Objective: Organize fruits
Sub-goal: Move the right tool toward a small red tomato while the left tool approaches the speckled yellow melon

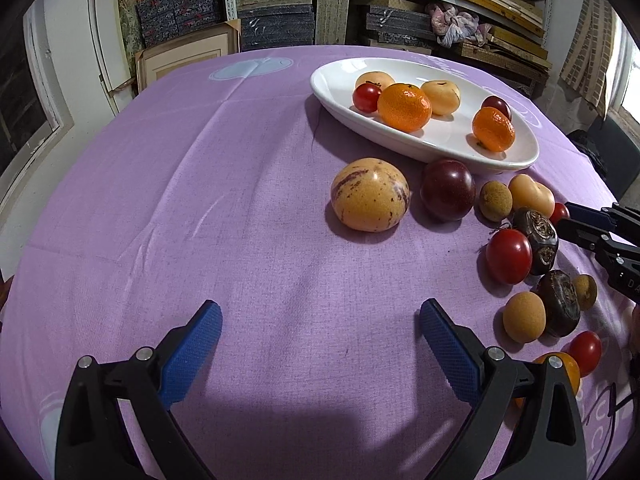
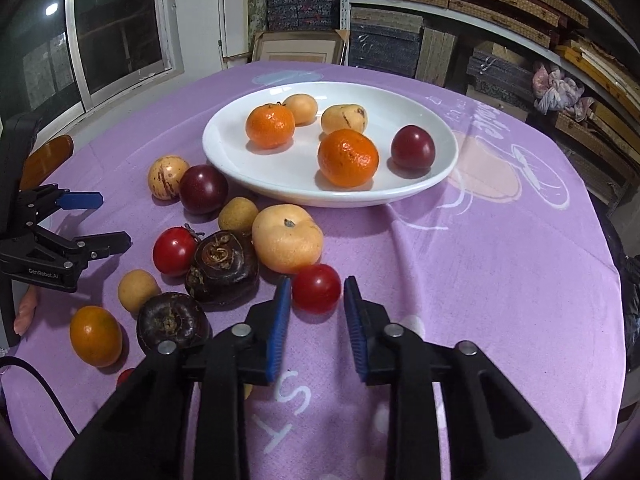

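Purple cloth covers the tabletop (image 2: pixel 500 264), and the right gripper (image 2: pixel 314 308) sits low over it with its blue fingers partly open on either side of a cherry tomato (image 2: pixel 316 288). The tomato lies between the fingertips; whether the pads touch it I cannot tell, and it rests on the cloth. Just beyond it lies a pale peach-coloured fruit (image 2: pixel 287 238), and to its left 2 dark brown water chestnuts (image 2: pixel 222 266), one nearer the camera than the other.

A white oval plate (image 2: pixel 400 196) stands further back, well apart from the gripper. It holds 2 mandarins (image 2: pixel 348 158), 2 pale yellow fruits and 1 dark plum (image 2: pixel 413 147) in the right wrist view; the left wrist view adds 1 cherry tomato (image 1: pixel 367 97) on the plate behind a mandarin.

Loose on the cloth beside the plate are 1 striped pepino melon (image 1: pixel 370 195), 1 dark plum (image 1: pixel 447 189), 3 tan longans (image 1: pixel 524 317), 1 small orange fruit (image 2: pixel 95 336) and more cherry tomatoes, 3 showing whole, including the one at the gripper.

The left gripper (image 1: pixel 320 334) hovers wide open over bare cloth, holding nothing, with the pepino melon well ahead of it.
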Available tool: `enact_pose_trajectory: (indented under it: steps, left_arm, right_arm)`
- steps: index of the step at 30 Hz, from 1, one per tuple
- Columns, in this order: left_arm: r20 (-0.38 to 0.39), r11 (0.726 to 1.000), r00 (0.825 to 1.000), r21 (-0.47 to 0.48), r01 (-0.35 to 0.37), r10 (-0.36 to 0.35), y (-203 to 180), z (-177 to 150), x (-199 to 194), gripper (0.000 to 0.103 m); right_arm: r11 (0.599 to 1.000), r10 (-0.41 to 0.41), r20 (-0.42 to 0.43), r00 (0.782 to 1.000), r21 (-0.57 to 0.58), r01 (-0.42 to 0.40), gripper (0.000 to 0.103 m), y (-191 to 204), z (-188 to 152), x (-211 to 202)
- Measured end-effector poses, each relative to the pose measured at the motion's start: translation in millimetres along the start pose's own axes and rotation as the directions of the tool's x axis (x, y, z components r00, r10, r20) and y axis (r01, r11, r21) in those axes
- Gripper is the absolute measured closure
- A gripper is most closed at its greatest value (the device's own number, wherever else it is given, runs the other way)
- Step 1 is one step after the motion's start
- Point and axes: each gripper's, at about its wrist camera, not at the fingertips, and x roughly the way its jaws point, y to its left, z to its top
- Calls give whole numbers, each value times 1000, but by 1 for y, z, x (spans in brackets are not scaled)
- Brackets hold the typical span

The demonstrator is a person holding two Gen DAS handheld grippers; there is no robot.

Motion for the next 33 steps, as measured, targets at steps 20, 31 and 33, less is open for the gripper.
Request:
enact_pose_trajectory:
  steps: [20,31,33]
  left_arm:
    - [-3,1000,1000,4,3,-3,0,2,2,3]
    - [48,998,997,-19,58,-57,10,32,12,3]
    - [45,1000,999,10,24,-24,4,40,19,3]
  right_arm:
    - [996,55,-33,998,67,-52,80,-19,-1,6]
    - [995,67,-36,997,75,-64,79,-20,-2,7]
    - [994,74,-35,997,80,-71,79,-21,-1,8]
